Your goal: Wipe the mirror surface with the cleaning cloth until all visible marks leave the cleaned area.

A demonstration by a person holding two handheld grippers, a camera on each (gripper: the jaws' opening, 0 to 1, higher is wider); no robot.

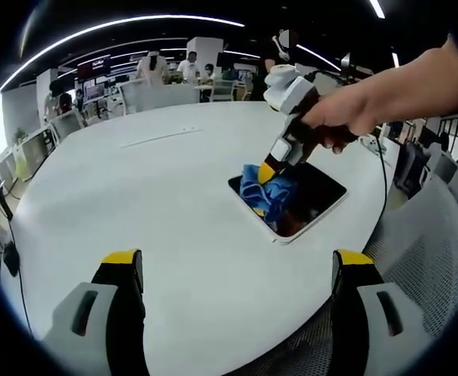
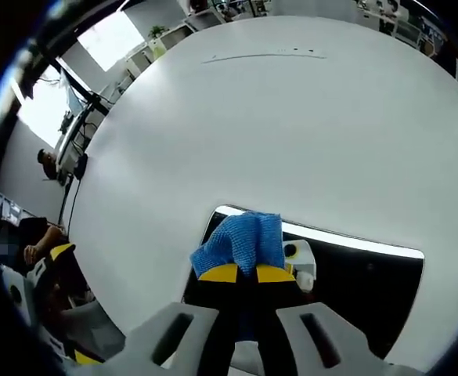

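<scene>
White table (image 1: 158, 204), and we're on the mirror (image 1: 322, 196) with the cloth (image 1: 268, 192).
We see the mirror lying flat on the table; our right gripper (image 2: 248, 272) is clenched on the blue cloth (image 2: 243, 241), pressing it to the glass (image 2: 369, 282) near one edge. Our left gripper (image 1: 236, 262) hangs released, jaws wide, well apart from the mirror.

L gripper (image 1: 236, 270) agape, R gripper (image 2: 248, 273) clamped.

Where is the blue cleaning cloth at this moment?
The blue cleaning cloth is pinched in the right gripper and pressed onto the mirror near its left end, on the white table.
</scene>
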